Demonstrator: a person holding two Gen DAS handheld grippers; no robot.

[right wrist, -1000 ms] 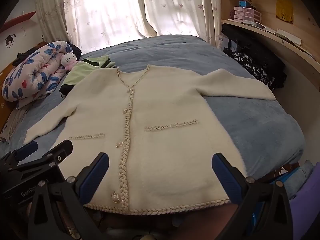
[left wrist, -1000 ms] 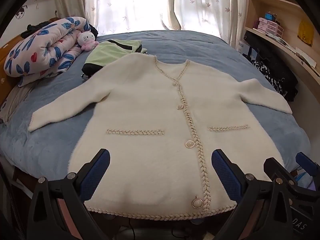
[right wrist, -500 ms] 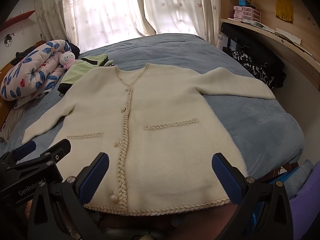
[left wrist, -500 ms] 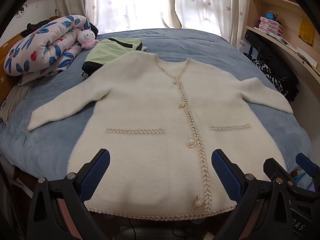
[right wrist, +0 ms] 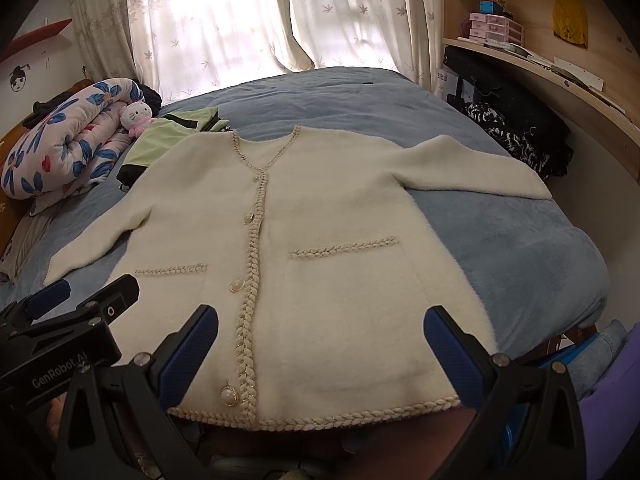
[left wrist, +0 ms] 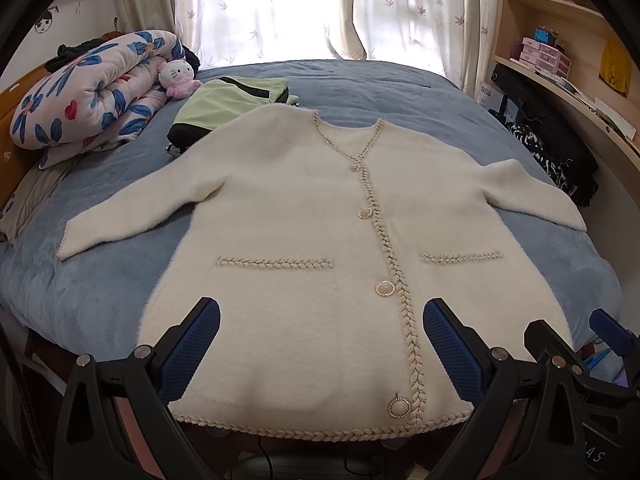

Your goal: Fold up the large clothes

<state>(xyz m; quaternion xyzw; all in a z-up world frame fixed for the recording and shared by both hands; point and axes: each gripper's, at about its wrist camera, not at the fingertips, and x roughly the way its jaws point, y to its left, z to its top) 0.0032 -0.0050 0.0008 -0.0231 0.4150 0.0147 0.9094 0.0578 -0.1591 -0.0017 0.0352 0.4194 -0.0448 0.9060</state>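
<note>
Sunlit curtains [left wrist: 280, 8] backed the left wrist view, with wooden shelves [left wrist: 560, 40] curving along the right wall. Pale letters near the lower right corner, on the other tool's body, were cut off and could not be read. A blue bed [left wrist: 380, 84] filled the room's middle, bearing a rolled floral quilt [left wrist: 88, 92], a small plush cat [left wrist: 176, 76] and a green garment [left wrist: 228, 100] toward its far left. The cream cardigan [left wrist: 300, 240] lay flat and face up on the bed, buttoned, sleeves spread out to both sides, its braided hem at the near edge. Braid also ran down the front and across two pocket tops. The left gripper [left wrist: 320, 344] hovered over the hem with its blue-padded fingers [left wrist: 192, 344] spread wide, holding nothing.

From the right wrist view, "GenRobot.AI" was printed in white on the left gripper's body [right wrist: 60, 368] at lower left. The same curtains [right wrist: 224, 20], shelves [right wrist: 540, 28] and blue bed [right wrist: 520, 248] appeared, with a dark heap of clothes [right wrist: 516, 128] beneath the shelves. The quilt [right wrist: 68, 148], cat [right wrist: 136, 116] and green garment [right wrist: 168, 136] sat at far left. The cardigan [right wrist: 340, 280] spread across the bed, its right sleeve reaching toward the heap. The right gripper [right wrist: 320, 348] stood apart-fingered above the hem's right half, gripping nothing.
</note>
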